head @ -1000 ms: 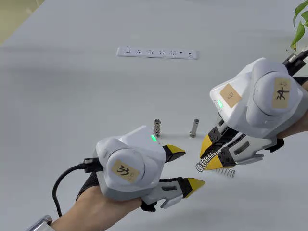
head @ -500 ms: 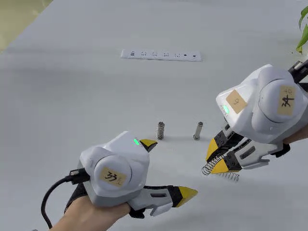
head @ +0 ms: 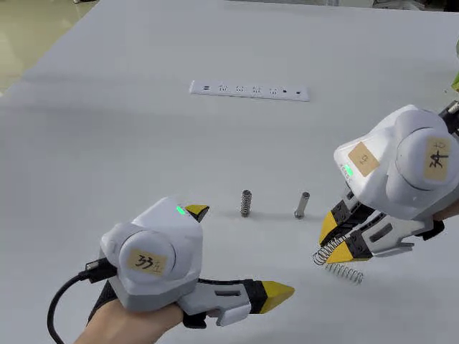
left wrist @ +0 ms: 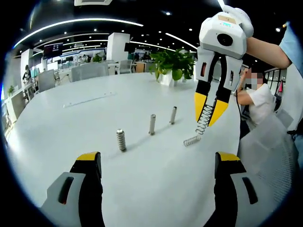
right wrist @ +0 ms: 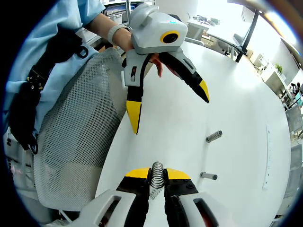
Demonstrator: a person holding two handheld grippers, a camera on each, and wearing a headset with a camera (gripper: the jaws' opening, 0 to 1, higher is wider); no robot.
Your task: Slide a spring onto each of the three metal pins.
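A pin wearing a spring stands mid-table, with a bare metal pin to its right. In the left gripper view, the sprung pin and two bare pins form a row. My right gripper is shut on a spring, held just above the table right of the pins. A loose spring lies on the table under it. My left gripper hovers open and holds nothing, near-left of the pins.
A white power strip lies further back on the white table. A potted plant stands at the table's far side. A mesh chair stands beside the table's edge.
The head camera has shifted. My left gripper has drawn back to the left, away from the pins, with its jaws spread wider. The right gripper still holds its spring in nearly the same spot.
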